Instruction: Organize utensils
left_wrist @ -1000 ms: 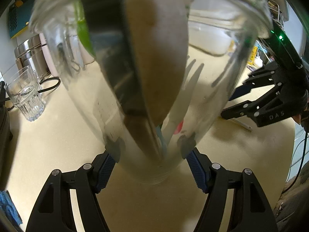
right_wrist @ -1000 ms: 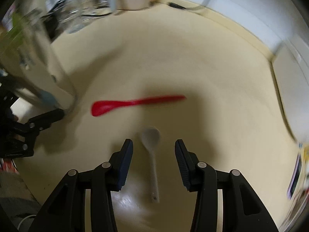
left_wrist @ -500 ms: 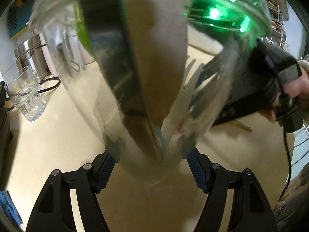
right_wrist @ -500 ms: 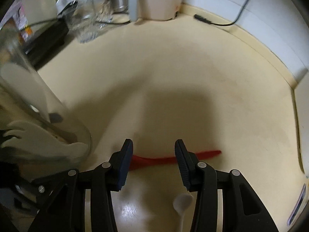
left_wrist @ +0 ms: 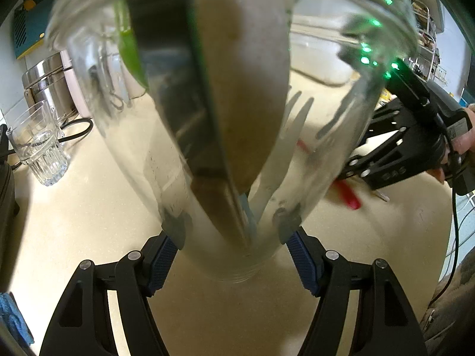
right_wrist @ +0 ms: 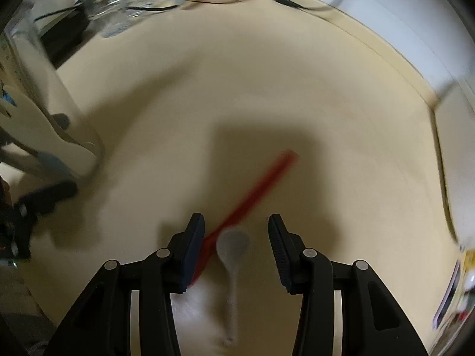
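Holding a tall glass (left_wrist: pixel 237 136) of utensils in the left gripper (left_wrist: pixel 231 246) while the right gripper (right_wrist: pixel 236 237) hangs over two spoons on the counter (right_wrist: pixel 267 95)

The left gripper points forward and level, its blue pads (left_wrist: pixel 161 255) clamped on the lower part of the glass, which holds a white fork (left_wrist: pixel 285 136), a wide tan utensil (left_wrist: pixel 246 89) and a green one (left_wrist: pixel 130 50). The right gripper tilts down toward the counter with its jaws apart and nothing between the pads; under them lie a white spoon (right_wrist: pixel 233 255), bowl away from the camera, and a red spoon (right_wrist: pixel 252 195), blurred, running slantwise, its near end just beside the left pad. From the left wrist camera the right gripper (left_wrist: pixel 394 160) sits beyond the glass, a hand (left_wrist: pixel 466 142) behind it. A drinking glass (left_wrist: pixel 41 148) stands well apart at the far left
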### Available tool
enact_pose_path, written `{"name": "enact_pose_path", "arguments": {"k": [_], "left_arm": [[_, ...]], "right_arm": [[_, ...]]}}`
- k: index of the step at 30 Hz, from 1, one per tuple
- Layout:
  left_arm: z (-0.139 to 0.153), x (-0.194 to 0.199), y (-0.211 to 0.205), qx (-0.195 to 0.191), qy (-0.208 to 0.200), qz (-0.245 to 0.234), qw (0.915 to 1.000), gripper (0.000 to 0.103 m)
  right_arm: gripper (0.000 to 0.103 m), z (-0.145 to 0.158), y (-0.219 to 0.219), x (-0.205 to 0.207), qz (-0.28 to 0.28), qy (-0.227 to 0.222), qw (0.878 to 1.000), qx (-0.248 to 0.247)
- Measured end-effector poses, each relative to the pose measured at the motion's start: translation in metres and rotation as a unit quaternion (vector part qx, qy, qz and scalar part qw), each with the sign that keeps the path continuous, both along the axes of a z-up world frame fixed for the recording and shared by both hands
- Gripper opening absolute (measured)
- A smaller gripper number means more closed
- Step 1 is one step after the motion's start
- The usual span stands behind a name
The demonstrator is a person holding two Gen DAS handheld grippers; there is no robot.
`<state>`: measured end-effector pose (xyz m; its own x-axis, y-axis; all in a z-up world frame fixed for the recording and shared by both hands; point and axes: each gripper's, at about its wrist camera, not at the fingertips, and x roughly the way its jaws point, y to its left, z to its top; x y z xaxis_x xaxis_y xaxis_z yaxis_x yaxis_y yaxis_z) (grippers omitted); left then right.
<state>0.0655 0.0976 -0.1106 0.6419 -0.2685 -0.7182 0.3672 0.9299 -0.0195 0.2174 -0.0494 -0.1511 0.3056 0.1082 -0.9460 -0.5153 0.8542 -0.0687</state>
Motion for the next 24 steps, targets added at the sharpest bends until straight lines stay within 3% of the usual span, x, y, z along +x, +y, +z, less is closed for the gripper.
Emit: {"name": "enact_pose_path", "arguments": {"k": [11, 14, 17, 20, 24], "left_arm": [[0.000, 0.001, -0.001, 0.001, 0.000, -0.001, 1.0000, 0.073], [0.000, 0.000, -0.002, 0.002, -0.001, -0.001, 1.0000, 0.073], [0.001, 0.001, -0.002, 0.002, -0.001, -0.001, 1.0000, 0.073], [0.001, 0.001, -0.003, 0.002, -0.001, -0.001, 1.0000, 0.073], [0.001, 0.001, -0.003, 0.002, -0.001, -0.001, 1.0000, 0.073]], "right_arm": [[0.045, 0.010, -0.071, -0.005, -0.083, -0.010, 0.996, -0.012], [0.045, 0.031, -0.083, -0.019, -0.104, -0.005, 0.994, 0.040], [0.045, 0.039, -0.091, -0.042, -0.110, 0.035, 0.988, 0.099], [0.045, 0.032, -0.096, -0.064, -0.105, 0.101, 0.976, 0.165], [0.045, 0.019, -0.104, -0.088, -0.112, 0.134, 0.963, 0.205]]}}
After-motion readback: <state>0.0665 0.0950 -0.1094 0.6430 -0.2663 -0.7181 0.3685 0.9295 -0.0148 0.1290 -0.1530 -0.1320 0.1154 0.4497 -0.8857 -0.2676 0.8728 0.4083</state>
